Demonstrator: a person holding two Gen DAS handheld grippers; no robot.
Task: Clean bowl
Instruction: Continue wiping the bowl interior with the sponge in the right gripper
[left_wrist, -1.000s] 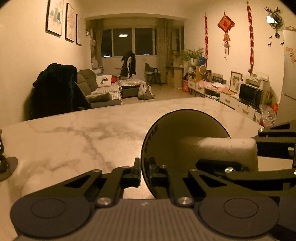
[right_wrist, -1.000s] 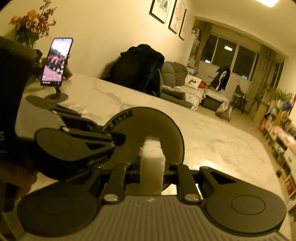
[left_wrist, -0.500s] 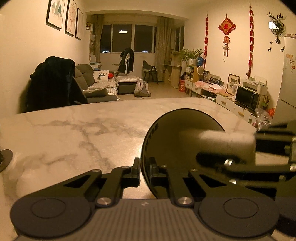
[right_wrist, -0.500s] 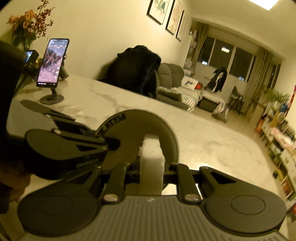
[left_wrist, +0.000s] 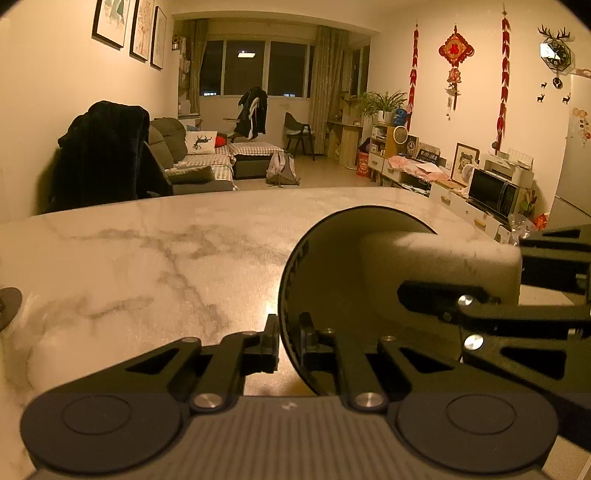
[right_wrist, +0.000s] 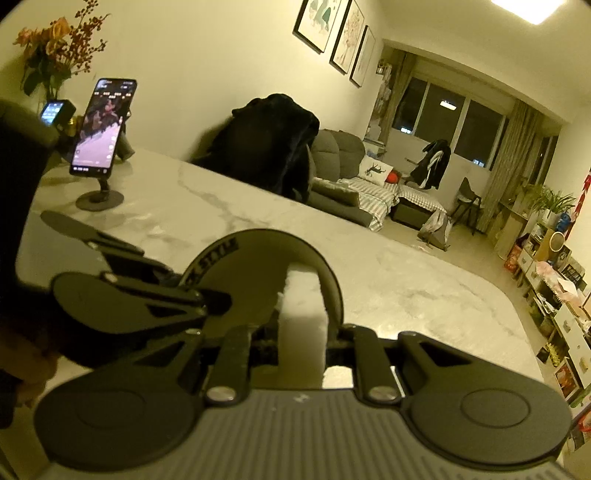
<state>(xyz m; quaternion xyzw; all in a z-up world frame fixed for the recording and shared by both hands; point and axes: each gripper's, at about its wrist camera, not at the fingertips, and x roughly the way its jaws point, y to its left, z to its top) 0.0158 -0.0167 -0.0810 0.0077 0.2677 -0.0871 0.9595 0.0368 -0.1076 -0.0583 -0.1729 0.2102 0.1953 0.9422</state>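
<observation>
A: Where's the bowl (left_wrist: 332, 280)?

B: Tilted on edge above the tabletop (left_wrist: 155, 258), its rim clamped in the left gripper (left_wrist: 289, 341). The right gripper (right_wrist: 301, 341) is clenched on a sponge (right_wrist: 303, 314) inside it.

A: Advice?

B: Hold the rim steady and sweep the whole inner wall.

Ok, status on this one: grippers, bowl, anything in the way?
Left gripper shut on bowl rim, held on edge. Right gripper shut on sponge, sponge inside bowl. Nothing in the way.

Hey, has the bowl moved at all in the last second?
Yes, slightly. In the right wrist view the bowl has slid down and left against the sponge clamped in the right tongs, whose place in frame is unchanged.
</observation>
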